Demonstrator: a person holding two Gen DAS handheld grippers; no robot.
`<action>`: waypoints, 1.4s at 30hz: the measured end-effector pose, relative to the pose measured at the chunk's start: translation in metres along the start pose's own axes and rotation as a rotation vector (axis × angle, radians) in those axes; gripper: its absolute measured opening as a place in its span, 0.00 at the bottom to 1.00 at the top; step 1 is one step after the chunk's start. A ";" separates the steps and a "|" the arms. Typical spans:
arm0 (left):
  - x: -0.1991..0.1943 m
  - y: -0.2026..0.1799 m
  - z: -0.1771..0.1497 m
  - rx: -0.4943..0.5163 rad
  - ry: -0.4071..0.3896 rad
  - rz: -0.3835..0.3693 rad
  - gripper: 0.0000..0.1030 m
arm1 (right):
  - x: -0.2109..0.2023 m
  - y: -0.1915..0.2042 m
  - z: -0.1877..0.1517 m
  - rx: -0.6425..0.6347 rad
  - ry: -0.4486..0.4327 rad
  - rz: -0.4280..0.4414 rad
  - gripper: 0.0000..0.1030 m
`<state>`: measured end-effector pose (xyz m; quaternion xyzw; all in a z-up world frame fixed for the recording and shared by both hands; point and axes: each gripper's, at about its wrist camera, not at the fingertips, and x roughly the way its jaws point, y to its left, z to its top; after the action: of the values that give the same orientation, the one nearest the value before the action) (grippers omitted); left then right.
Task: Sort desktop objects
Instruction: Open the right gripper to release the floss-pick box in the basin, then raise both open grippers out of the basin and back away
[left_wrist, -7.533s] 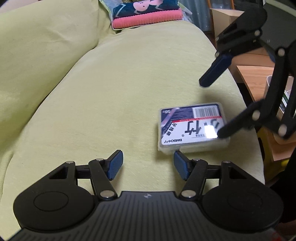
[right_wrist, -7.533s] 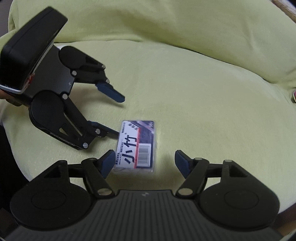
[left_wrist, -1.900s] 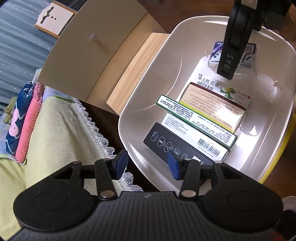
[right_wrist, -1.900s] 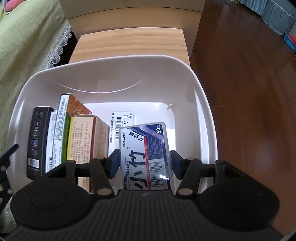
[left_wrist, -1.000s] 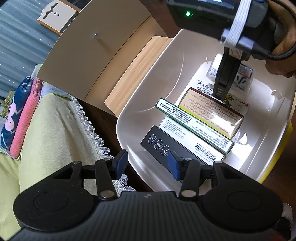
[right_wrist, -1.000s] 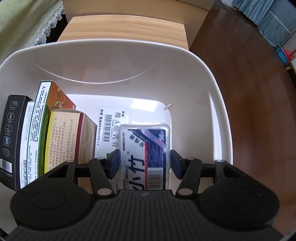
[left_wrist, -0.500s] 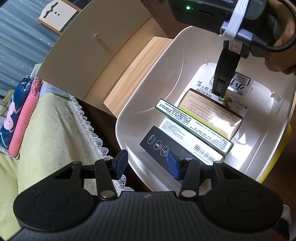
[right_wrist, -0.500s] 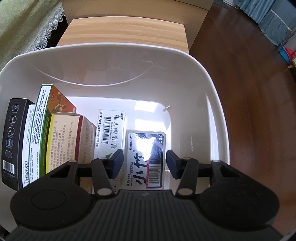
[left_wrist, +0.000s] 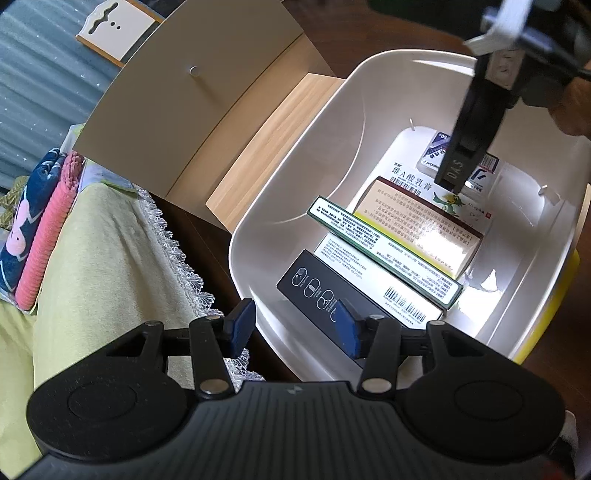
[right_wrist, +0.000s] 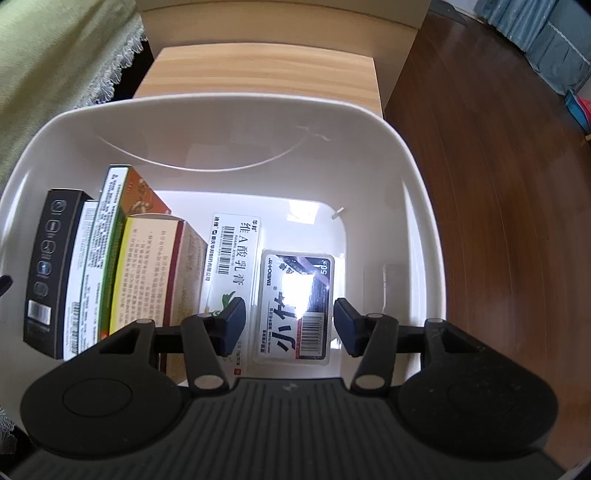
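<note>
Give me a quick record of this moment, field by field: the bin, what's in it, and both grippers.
container: white bin beside a wooden stand
just placed: clear toothpick box, flat on the bin floor
neighbour: flat white ointment box beside it
standing on edge: black box, white box, green box, tan box
right gripper: open, above the toothpick box, not touching
left gripper: open, empty, at the bin's rim

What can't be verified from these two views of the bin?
- Clear plastic box: glare washes out its label's middle in the right wrist view; the right tool's arm covers it in the left wrist view.
- White basin: its near end is hidden behind the right tool.
- Black box: its lower end is hidden behind the left tool.
</note>
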<state>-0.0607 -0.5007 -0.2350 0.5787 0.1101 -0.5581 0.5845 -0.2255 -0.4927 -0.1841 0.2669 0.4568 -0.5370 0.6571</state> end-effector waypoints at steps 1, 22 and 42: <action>0.000 0.000 0.000 -0.002 0.000 0.000 0.52 | -0.003 0.000 -0.001 -0.003 -0.005 0.002 0.49; -0.025 0.027 -0.005 -0.304 -0.051 -0.137 0.74 | -0.065 -0.016 -0.010 0.068 -0.100 0.109 0.66; -0.100 0.063 -0.010 -0.586 0.042 -0.154 0.87 | -0.134 -0.022 -0.018 0.063 -0.137 0.170 0.92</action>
<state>-0.0416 -0.4586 -0.1257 0.3868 0.3217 -0.5331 0.6802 -0.2524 -0.4220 -0.0700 0.2881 0.3694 -0.5103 0.7212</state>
